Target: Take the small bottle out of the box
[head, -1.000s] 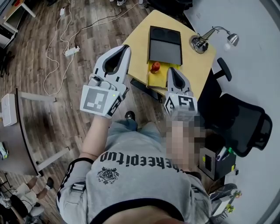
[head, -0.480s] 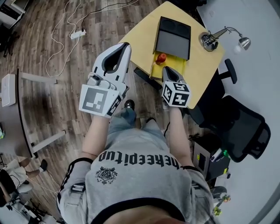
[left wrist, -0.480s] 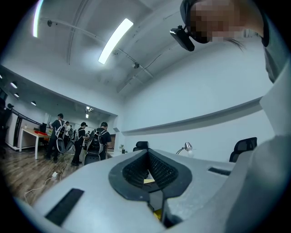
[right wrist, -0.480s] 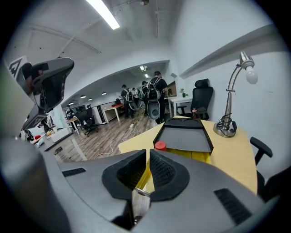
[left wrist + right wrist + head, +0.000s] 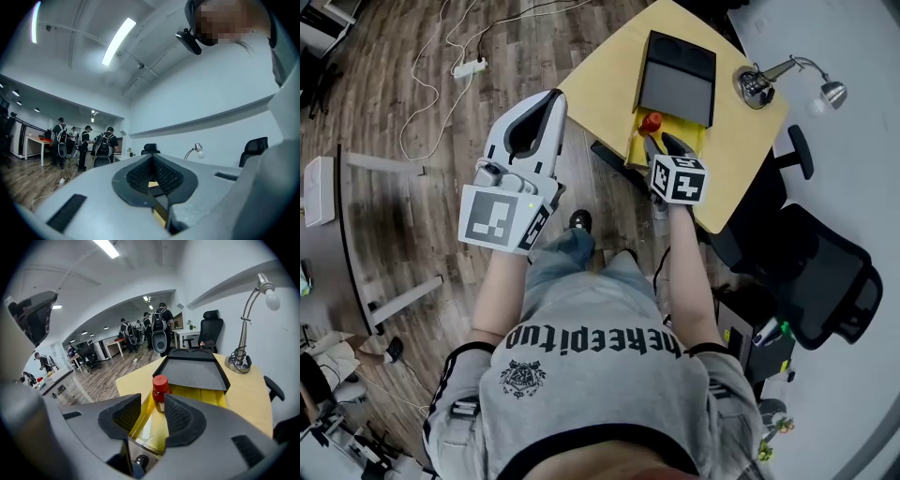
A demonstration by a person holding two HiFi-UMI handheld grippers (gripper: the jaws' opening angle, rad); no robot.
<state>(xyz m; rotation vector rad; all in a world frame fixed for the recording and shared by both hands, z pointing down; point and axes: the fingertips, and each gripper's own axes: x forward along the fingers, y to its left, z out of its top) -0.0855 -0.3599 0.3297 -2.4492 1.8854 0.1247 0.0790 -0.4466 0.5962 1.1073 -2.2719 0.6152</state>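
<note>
**At the box's near corner: bottle standing, not gripped**

On the yellow table [image 5: 600, 94] sits a yellow box [image 5: 692, 141] with clear-tinted walls. A black lid [image 5: 680, 80] covers its far part, and whatever lies under that lid cannot be made out. The open near part holds one thing: the small bottle [image 5: 650, 123], red-capped and upright in the left near corner.

The right gripper [image 5: 664, 145] reaches over the box's near edge. Its jaws are opening and its pads touch nothing; the bottle [image 5: 160, 392] stands just beyond the tips, in line with the gap.

The left gripper [image 5: 551, 97] is held over the wooden floor, left of the table, its jaws closed together and empty.

A desk lamp [image 5: 755, 82] stands near the lid.
</note>
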